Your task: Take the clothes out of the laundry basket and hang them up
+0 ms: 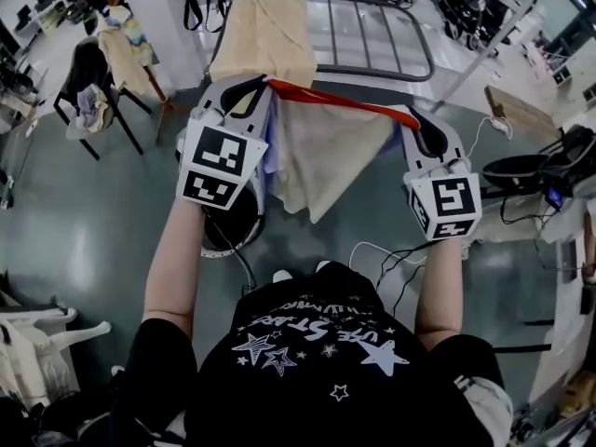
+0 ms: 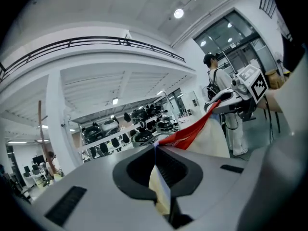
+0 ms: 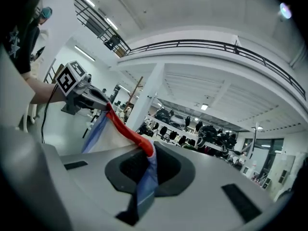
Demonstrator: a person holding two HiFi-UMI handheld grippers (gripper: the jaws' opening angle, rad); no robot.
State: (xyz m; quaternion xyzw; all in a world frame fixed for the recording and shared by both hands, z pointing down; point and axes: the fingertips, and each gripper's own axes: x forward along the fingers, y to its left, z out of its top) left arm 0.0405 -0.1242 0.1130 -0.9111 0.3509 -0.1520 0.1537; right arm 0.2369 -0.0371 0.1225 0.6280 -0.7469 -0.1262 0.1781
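Garment (image 1: 321,152) hangs btwn left gripper (image 1: 264,85), right gripper (image 1: 411,115) (both clamped).

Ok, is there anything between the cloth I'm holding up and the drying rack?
Nothing visible. The red-edged cloth hangs stretched between the left tool and the right tool, with the drying rack beyond it. A beige cloth covers the rack's left part; its right bars are bare.
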